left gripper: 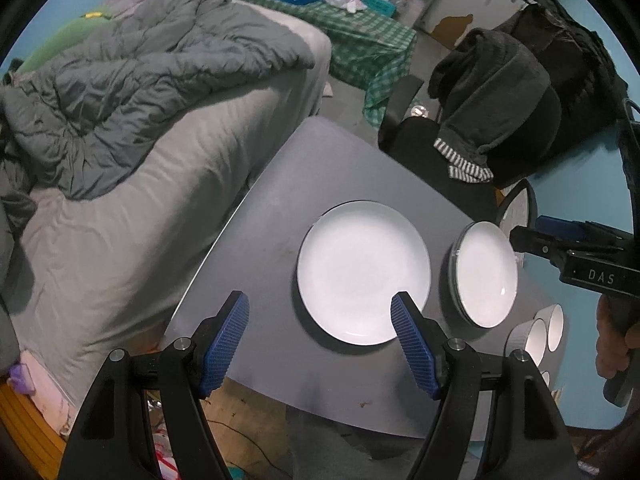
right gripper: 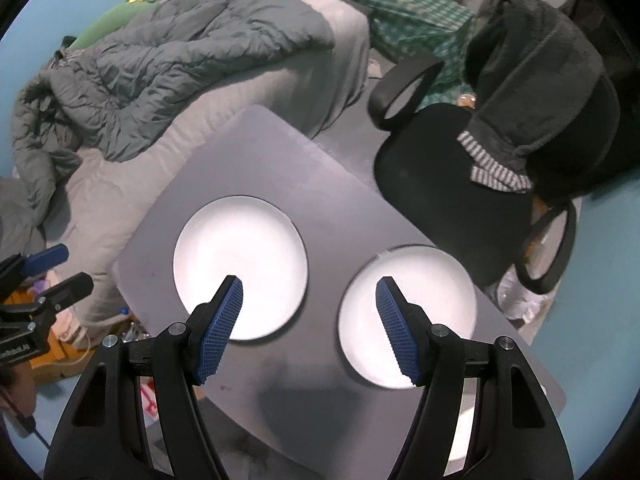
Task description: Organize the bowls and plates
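A large white plate [left gripper: 362,270] [right gripper: 240,266] lies flat on the grey table [left gripper: 280,200] [right gripper: 256,152]. To its right sits a second white plate [left gripper: 486,274] [right gripper: 408,316] on top of a stack of plates. Two white ribbed bowls [left gripper: 538,334] stand at the table's right edge in the left wrist view. My left gripper [left gripper: 320,304] is open and empty, above the near left edge of the large plate. My right gripper [right gripper: 310,288] is open and empty, above the gap between the two plates; it also shows in the left wrist view [left gripper: 520,236].
A bed with a grey duvet [left gripper: 140,72] [right gripper: 160,40] runs along the table's left side. A black office chair [left gripper: 500,112] [right gripper: 520,120] draped with dark cloth stands behind the table. A green checked table [left gripper: 360,40] holds clutter further back.
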{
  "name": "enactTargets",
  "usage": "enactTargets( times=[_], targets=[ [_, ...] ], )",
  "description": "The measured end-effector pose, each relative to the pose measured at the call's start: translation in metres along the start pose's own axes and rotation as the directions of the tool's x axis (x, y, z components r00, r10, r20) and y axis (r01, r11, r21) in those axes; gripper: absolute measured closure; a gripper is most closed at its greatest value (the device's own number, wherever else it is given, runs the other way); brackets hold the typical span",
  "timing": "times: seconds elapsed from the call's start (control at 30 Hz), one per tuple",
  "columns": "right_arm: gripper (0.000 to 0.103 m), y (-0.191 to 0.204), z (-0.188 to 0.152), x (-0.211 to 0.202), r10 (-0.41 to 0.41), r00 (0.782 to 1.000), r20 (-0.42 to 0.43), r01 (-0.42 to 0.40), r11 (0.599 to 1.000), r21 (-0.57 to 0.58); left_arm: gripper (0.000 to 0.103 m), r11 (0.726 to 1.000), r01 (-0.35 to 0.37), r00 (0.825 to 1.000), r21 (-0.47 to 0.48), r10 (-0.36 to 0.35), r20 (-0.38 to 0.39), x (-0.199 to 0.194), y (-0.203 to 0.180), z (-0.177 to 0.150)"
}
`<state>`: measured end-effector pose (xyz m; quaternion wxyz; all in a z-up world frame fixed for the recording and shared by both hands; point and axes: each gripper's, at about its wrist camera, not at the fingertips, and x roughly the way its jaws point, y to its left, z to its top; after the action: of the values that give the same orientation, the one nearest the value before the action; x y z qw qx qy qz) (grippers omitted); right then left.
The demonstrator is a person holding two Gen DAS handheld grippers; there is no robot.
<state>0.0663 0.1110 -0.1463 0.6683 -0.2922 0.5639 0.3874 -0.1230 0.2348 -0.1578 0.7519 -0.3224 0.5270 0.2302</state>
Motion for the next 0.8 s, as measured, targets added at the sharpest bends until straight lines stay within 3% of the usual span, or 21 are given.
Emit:
enactTargets(
  times=[0.17,0.5,0.8],
  targets=[
    [0.035,-0.003,0.013,0.035,0.045,0.998,-0.039,-0.045,0.999,-0.002,0.028,1.0,0.022,0.998,-0.014,-0.023,-0.059,0.032,0.013,0.009],
    [0.035,-0.015,0.024,0.102,0.125,0.987,-0.102,-0.122,0.992,0.032,0.028,0.999,0.034,0.994,-0.036,-0.038,-0.103,0.085,0.023,0.021],
    [0.035,-0.023,0.026,0.142,0.242,0.962,-0.123,-0.226,0.965,0.136,0.028,1.0,0.017,0.993,-0.008,-0.018,-0.116,0.123,0.02,0.014]
  ],
)
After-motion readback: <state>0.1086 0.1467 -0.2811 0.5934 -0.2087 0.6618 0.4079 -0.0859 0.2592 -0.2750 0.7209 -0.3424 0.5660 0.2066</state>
